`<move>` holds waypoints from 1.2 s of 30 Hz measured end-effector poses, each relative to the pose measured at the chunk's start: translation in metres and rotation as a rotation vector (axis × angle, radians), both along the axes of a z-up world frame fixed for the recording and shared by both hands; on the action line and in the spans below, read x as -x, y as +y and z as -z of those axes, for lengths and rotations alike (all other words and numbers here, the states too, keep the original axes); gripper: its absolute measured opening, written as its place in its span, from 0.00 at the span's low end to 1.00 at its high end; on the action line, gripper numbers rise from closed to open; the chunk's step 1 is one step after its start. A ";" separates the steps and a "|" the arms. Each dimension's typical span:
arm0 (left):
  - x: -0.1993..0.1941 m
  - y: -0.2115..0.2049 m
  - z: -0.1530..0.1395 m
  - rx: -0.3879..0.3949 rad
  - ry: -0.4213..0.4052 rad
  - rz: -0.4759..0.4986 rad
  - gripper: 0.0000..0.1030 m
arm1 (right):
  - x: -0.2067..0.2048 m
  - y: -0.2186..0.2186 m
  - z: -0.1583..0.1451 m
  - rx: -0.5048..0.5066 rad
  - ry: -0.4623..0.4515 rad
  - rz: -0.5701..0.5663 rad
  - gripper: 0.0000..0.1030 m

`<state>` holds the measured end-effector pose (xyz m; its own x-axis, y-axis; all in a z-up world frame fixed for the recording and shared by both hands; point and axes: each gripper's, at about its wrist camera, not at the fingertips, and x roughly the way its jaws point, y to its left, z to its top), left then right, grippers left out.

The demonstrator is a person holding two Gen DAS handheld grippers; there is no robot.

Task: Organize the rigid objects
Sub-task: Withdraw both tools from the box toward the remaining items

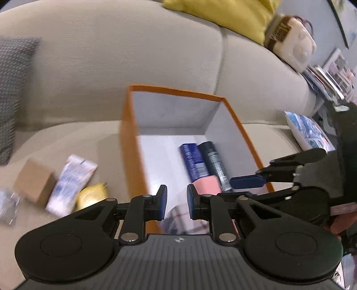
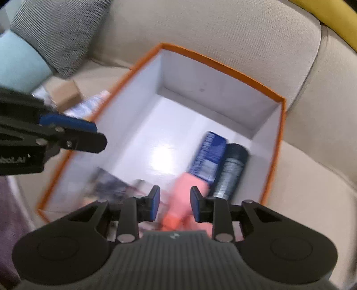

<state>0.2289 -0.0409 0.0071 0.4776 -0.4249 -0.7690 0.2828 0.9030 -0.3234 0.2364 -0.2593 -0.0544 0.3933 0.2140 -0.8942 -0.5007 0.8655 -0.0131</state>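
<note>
An orange box with a white inside point(image 1: 236, 118) point(image 2: 223, 64) stands on the beige sofa. In it lie a blue carton point(image 1: 194, 162) point(image 2: 209, 156), a dark spray can point(image 1: 215, 165) point(image 2: 232, 169), a pink item point(image 1: 208, 185) point(image 2: 185, 200) and a blurred pale packet point(image 1: 180, 218) point(image 2: 111, 185). My left gripper point(image 1: 177, 201) point(image 2: 98, 133) hovers over the box's near left corner, jaws a little apart, nothing between them. My right gripper point(image 2: 175, 205) point(image 1: 236, 187) hangs over the box's near end, open, with the pink item lying below the gap, clear of the pads.
Left of the box on the seat lie a brown cardboard box point(image 1: 33, 180) point(image 2: 64, 93), a white-and-blue pack point(image 1: 71, 180) and a yellow item point(image 1: 91, 196). A grey patterned cushion point(image 1: 11, 89) point(image 2: 55, 33), a yellow cushion point(image 1: 223, 13) and a white bag point(image 1: 294, 44) rest on the sofa.
</note>
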 end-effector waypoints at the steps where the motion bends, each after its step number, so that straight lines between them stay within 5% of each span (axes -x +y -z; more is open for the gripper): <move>1: 0.006 0.010 0.001 -0.005 -0.003 -0.036 0.21 | 0.007 0.005 -0.003 -0.033 -0.013 0.005 0.33; 11: 0.041 0.113 0.026 -0.008 0.036 -0.320 0.23 | 0.039 0.083 -0.009 -0.322 -0.072 -0.018 0.45; 19: 0.036 0.162 0.035 -0.095 -0.018 -0.416 0.52 | 0.014 0.149 0.022 -0.339 0.042 0.016 0.54; 23: 0.020 0.183 0.050 -0.198 -0.019 -0.427 0.64 | 0.002 0.178 0.034 -0.283 0.020 -0.056 0.64; 27: 0.002 0.200 0.064 -0.203 0.013 -0.410 0.78 | -0.015 0.206 0.041 -0.179 -0.036 -0.179 0.72; 36: -0.028 0.202 0.082 -0.275 0.003 -0.278 0.82 | -0.052 0.248 0.058 -0.018 -0.089 -0.425 0.76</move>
<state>0.2567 0.1608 -0.0751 0.5434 -0.0572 -0.8375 0.0146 0.9982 -0.0587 0.2885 -0.0114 -0.1120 0.3418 0.3892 -0.8554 -0.8105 0.5828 -0.0587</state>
